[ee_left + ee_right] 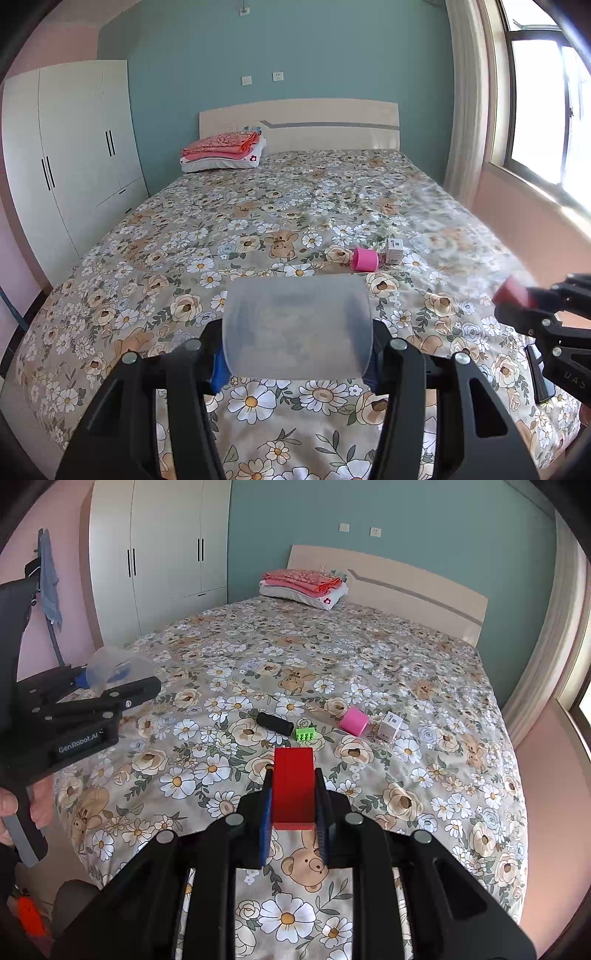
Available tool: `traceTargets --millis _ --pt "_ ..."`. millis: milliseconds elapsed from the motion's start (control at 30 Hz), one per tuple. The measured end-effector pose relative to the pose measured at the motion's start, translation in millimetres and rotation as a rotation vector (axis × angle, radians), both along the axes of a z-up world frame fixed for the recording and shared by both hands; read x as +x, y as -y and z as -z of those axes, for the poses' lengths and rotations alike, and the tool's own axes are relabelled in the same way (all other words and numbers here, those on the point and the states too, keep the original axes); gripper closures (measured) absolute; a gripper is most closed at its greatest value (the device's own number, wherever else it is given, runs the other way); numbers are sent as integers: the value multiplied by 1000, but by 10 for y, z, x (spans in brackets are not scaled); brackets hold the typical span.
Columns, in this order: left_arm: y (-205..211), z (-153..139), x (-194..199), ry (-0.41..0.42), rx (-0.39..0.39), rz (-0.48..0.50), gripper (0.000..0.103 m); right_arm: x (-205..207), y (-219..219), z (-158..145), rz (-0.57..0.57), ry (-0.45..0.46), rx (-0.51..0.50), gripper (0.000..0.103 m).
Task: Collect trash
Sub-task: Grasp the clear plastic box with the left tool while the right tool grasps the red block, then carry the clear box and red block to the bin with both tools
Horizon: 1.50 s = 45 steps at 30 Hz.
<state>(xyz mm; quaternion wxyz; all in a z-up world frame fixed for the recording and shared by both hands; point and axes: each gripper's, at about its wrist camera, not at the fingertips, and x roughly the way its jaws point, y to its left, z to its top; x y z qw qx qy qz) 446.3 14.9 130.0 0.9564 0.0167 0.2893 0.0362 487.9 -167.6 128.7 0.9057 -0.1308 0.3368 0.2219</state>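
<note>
Holding red block [293,786] in right gripper [293,805], long axis along fingers, over near edge of bed [461,709]. Clamped in left gripper [297,332]: clear cup [297,328], up-left of block. Probably block into cup next. Other trash mid-bed.

Only readable bits from where I'm standing: "GenRobot.AI" in white letters on the side of the black handheld left gripper [127,686], and "DAS" faintly embossed on the black body of the right gripper [517,295]. The small white cardboard box [390,726] has print, too tiny to read.
</note>
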Motion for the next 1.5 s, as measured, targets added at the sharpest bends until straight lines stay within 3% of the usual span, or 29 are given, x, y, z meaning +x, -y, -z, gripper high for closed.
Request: traceTargets --millis 167,367,700,967,1267,1500 --pt "-62 -373 -608 68 50 -28 47 -587 -4 -402 10 57 1 82" --pt "-201 -709 -1279 125 22 -20 47 -1217 9 -772 34 109 2 82" --pt "-441 -895 -2184 196 35 -44 47 -2089 -49 -1082 25 161 16 82" --pt "-587 -633 -2681 188 31 -40 47 -2678 -131 -938 -20 161 21 82" --pt "-814 -43 -3037 86 34 -15 47 -3070 -226 -339 -69 91 3 82" --pt "-926 657 -3225 -38 21 27 47 -3234 -239 295 -98 5 -34 82"
